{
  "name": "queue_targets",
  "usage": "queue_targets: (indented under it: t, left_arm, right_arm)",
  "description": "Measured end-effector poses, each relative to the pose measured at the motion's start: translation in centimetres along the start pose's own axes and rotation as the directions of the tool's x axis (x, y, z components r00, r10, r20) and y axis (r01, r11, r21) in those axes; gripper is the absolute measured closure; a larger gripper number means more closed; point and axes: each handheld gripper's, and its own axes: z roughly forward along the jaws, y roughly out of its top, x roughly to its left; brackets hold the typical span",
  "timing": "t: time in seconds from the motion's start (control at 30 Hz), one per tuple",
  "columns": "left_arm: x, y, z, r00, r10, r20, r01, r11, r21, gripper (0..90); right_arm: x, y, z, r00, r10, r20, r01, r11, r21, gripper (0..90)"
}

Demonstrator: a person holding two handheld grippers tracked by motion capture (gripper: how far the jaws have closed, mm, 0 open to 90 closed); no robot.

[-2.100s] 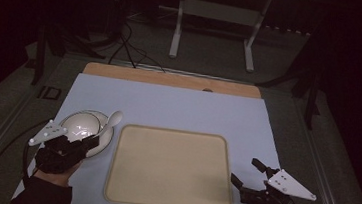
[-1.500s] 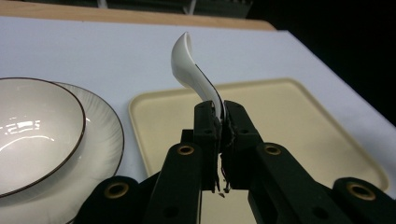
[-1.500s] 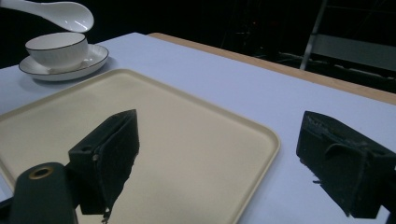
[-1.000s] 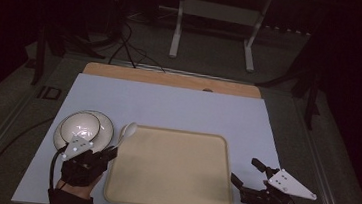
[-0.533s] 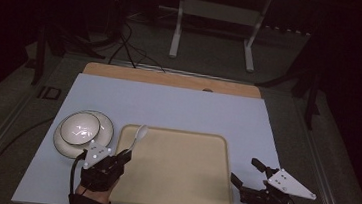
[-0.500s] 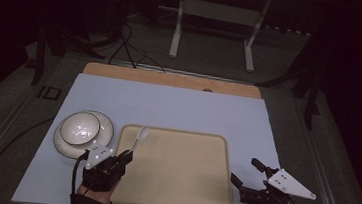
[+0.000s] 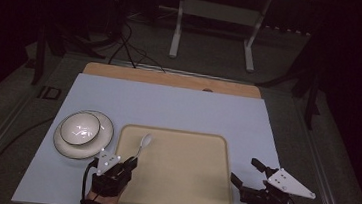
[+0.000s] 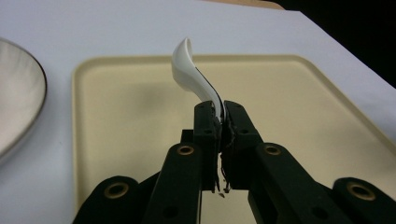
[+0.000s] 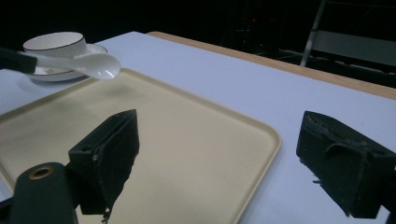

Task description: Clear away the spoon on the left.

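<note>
A white spoon (image 7: 142, 145) is held above the left part of a cream tray (image 7: 195, 194), its handle pinched between the jaws of the left tongs (image 7: 130, 161) and its bowl end pointing away from the person. In the left gripper view the spoon (image 8: 194, 79) rises from the closed jaw tips and curves up over the tray (image 8: 299, 107); in the right gripper view its bowl (image 9: 95, 65) hangs clear of the tray surface, near the tray's far left corner.

The tray lies on a pale blue mat (image 7: 178, 107) that covers most of the counter, with a strip of bare wood (image 7: 171, 79) showing along the far edge. To the left of the tray, just beside it, a white bowl (image 7: 80, 127) sits on a dark-rimmed plate (image 7: 102, 137).

The right tongs (image 7: 248, 176) rest at the near right corner of the tray, jaws spread wide with nothing between them; the right gripper view shows the tray rim (image 9: 275, 140) passing between the two jaws.

Beyond the counter the room is dark, with a grey floor, loose cables (image 7: 124, 41) and the white legs of a stand (image 7: 178, 26).
</note>
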Motion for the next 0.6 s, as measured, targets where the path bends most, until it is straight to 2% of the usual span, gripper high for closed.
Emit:
queue_targets:
  t: [0.13, 0.2, 0.3, 0.37, 0.57, 0.6]
  left_arm:
    - [-0.1, -0.8, 0.7, 0.9998, -0.012, -0.016, 0.012, 0.9999, -0.01, 85.8]
    - [-0.3, -1.0, 1.1, 0.9996, 0.003, -0.029, -0.004, 0.9999, -0.014, 85.8]
    - [-0.9, -1.5, 1.7, 0.9964, 0.033, -0.078, -0.036, 0.9988, -0.034, 85.7]
    - [-0.9, -1.6, 2.2, 0.9976, 0.022, -0.066, -0.023, 0.9993, -0.029, 85.7]
    - [-0.9, -2.0, 2.8, 0.997, 0.018, -0.076, -0.019, 0.9997, -0.013, 85.7]
    - [-0.8, -2.0, 3.0, 0.9979, 0.01, -0.064, -0.011, 0.9999, -0.005, 85.7]
  right_arm:
    - [-0.1, 0.0, 0.0, 1.0, 0.005, 0.002, -0.005, 1.0, -0.001, 13.1]
    - [0.0, 0.0, 0.0, 1.0, 0.001, 0.001, -0.001, 1.0, 0.001, 13.1]
    - [0.0, 0.0, -0.1, 1.0, -0.004, 0.003, 0.004, 1.0, -0.001, 13.1]
    - [0.0, 0.0, -0.1, 1.0, -0.006, 0.005, 0.006, 1.0, -0.001, 13.2]
    - [0.0, 0.0, -0.1, 1.0, -0.001, 0.004, 0.001, 1.0, 0.001, 13.2]
    - [-0.1, 0.0, -0.1, 1.0, 0.0, 0.003, 0.0, 1.0, 0.0, 13.2]
